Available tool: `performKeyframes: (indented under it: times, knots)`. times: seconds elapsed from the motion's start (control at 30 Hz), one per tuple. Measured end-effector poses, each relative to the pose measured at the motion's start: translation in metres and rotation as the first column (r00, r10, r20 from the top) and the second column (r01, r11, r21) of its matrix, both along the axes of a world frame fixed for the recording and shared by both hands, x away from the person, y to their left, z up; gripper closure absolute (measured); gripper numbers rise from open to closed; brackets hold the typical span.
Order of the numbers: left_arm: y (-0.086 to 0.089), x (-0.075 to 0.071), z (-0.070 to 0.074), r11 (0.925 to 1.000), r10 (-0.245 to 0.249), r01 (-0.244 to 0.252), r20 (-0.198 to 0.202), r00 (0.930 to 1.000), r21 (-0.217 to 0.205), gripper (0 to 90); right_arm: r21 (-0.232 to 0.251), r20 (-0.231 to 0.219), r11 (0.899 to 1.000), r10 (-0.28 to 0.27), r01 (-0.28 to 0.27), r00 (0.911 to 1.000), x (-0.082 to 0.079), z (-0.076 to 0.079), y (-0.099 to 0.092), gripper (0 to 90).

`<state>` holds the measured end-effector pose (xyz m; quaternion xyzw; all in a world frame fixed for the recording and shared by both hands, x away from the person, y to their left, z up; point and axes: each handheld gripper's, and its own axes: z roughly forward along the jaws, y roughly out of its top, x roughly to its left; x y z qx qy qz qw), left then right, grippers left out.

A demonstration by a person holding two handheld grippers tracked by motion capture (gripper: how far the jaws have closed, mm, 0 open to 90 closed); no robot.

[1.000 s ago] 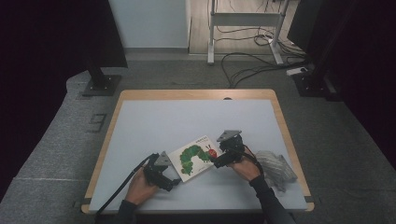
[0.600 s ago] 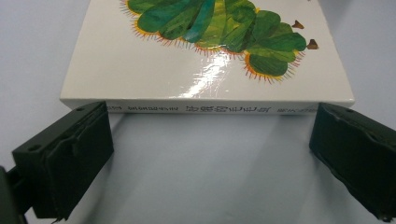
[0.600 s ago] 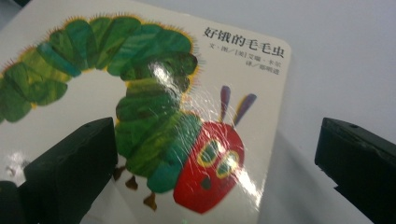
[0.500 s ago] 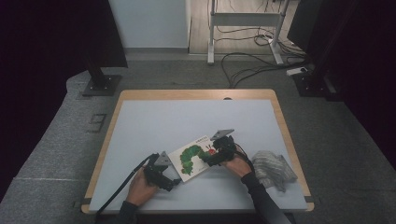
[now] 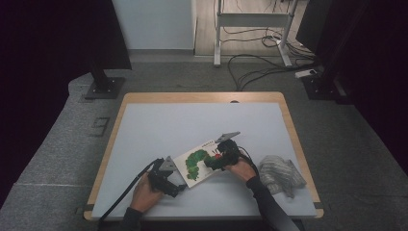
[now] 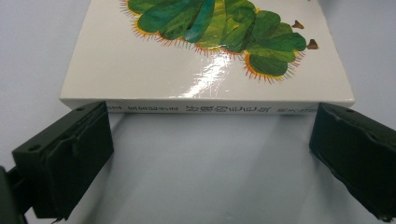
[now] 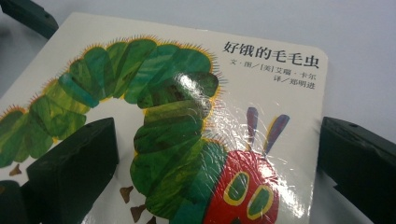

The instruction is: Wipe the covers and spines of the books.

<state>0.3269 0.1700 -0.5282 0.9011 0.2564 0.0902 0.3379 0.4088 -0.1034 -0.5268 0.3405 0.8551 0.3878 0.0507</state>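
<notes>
My left claw (image 6: pixel 205 154) gapes wide at the spine of the caterpillar book (image 5: pixel 199 161), which lies flat near the front of the counter (image 5: pixel 192 120). My right claw (image 7: pixel 215 172) hangs spread over its cover. A striped cloth (image 5: pixel 281 173) lies right of it.

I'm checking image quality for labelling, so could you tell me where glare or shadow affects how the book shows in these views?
Right gripper view: glare streaks the glossy book cover over the caterpillar, title still readable. Left gripper view: a smaller glare patch near the spine, soft shadow on the table below. High view: dark surroundings, table evenly lit, book small.
</notes>
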Motion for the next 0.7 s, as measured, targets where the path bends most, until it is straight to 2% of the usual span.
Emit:
performKeyframes:
  times: [0.17,0.7]
  knots:
    - [0.000,0.000,0.000,1.0000,0.000,0.000,0.000,1.0000,0.000,0.0,0.015,-0.018,1.000,-0.008,0.008,0.9998,0.001,0.005,-0.003,2.9]
    - [0.000,0.000,0.000,1.0000,-0.001,0.001,0.000,1.0000,-0.001,0.0,0.040,0.038,0.999,-0.017,0.016,0.9991,-0.014,0.027,-0.009,3.9]
